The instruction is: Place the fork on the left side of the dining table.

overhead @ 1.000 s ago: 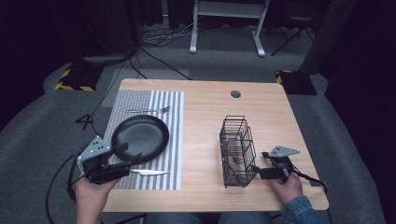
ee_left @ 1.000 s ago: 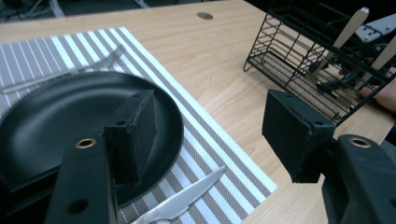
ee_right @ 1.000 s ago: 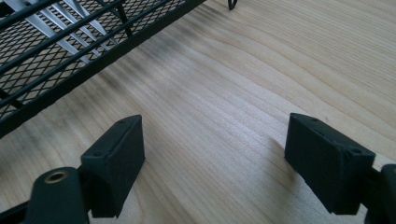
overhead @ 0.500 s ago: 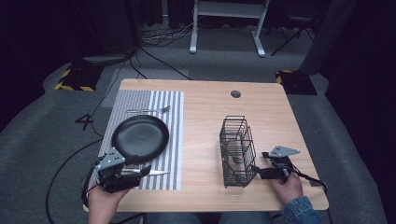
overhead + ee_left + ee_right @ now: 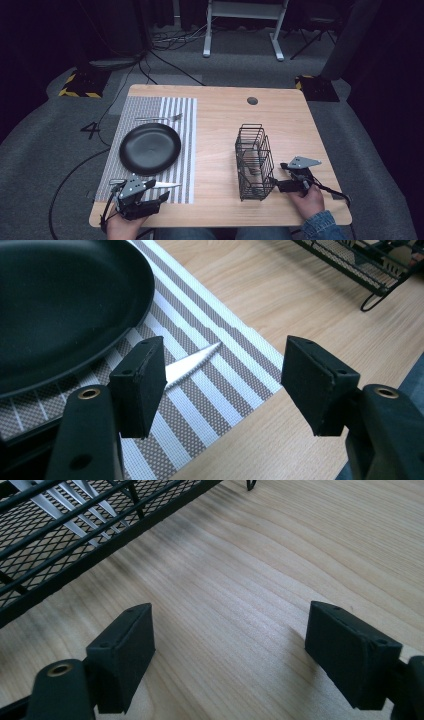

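Note:
A black plate (image 5: 150, 148) rests on the striped placemat (image 5: 184, 150), with a fork (image 5: 159, 118) behind it and a knife (image 5: 165, 185) in front. My left gripper (image 5: 162, 199) sits near the table's front edge beside the knife, open. In the left gripper view, the knife blade (image 5: 195, 360) points out from behind the left pad, with the plate (image 5: 65, 305) beyond; nothing is between the jaws. My right gripper (image 5: 278, 184) stands open just right of the wire basket (image 5: 254, 161), over bare wood. Silver cutlery (image 5: 60, 500) lies inside the basket (image 5: 100, 550).
The wooden table (image 5: 220, 120) has a cable hole (image 5: 252, 100) at the back. Cables trail from both grippers off the front edge. Grey carpet, a desk frame (image 5: 245, 30) and floor cables lie beyond the table.
My left gripper has moved from the plate's left rim toward the table's front edge and a little right, ending beside the knife. The plate and right gripper stay put.

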Demonstrator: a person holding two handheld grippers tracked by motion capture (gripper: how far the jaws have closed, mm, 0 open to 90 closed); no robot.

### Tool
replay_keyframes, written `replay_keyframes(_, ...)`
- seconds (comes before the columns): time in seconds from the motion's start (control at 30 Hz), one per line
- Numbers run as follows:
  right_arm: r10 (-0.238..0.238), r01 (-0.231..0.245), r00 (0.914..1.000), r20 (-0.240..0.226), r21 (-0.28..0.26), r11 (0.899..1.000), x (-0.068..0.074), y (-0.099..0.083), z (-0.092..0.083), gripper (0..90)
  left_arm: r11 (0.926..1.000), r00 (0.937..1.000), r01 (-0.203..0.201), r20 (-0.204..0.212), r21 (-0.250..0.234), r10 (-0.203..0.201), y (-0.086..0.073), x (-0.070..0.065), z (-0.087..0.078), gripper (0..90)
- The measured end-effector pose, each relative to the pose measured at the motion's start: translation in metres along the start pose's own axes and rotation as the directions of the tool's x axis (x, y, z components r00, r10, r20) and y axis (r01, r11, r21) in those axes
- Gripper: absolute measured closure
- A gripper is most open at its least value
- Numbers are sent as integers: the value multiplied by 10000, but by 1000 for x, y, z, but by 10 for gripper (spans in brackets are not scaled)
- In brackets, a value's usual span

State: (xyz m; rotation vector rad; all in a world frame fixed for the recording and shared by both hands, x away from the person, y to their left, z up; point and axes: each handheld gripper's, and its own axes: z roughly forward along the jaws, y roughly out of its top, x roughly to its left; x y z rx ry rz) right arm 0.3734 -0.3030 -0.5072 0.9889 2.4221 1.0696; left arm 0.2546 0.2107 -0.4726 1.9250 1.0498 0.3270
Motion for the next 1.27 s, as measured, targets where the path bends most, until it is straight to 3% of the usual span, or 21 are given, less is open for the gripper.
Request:
replay_keyframes(0.07, -5, 5, 10000, -5, 1, 10000, 0, 0, 0, 201, 9999, 9996, -118, -243, -72, 116, -6, -3, 1, 348)
replay_keyframes(0.13, -5, 5, 10000, -6, 1, 10000, 0, 0, 0, 201, 9988, 9965, -480, -686, -55, 475, -12, -6, 3, 349)
replay_keyframes(0.2, -2, 2, 10000, -7, 2, 10000, 0, 0, 0, 201, 9979, 9946, -646, -815, -75, 638, -18, -8, 4, 354)
replay_keyframes(0.47, -5, 5, 10000, -7, 1, 10000, 0, 0, 0, 201, 9963, 9954, -838, -452, 187, 846, -29, -12, 9, 353)
replay_keyframes(0.7, -10, 10, 10000, -13, 1, 10000, 0, 0, 0, 201, 9947, 9947, -921, -410, 467, 941, -33, -13, 13, 350)
replay_keyframes(0.87, -8, 8, 10000, -11, 2, 10000, 0, 0, 0, 201, 9872, 9903, -1276, -433, 952, 1321, -36, -16, 20, 327)
replay_keyframes(0.93, -10, 10, 10000, -10, 5, 10000, 0, 0, 0, 201, 9789, 9852, -1575, -476, 1300, 1648, -37, -18, 25, 295)
replay_keyframes(1.07, -5, 5, 10000, -5, 5, 10000, 0, 0, 0, 201, 9773, 9826, -1806, -229, 1111, 1842, -39, -19, 30, 243)
replay_keyframes(1.27, -16, 16, 10000, -14, 11, 10000, 0, 0, 0, 202, 9816, 9819, -1895, -4, 228, 1896, -49, -14, 33, 169)
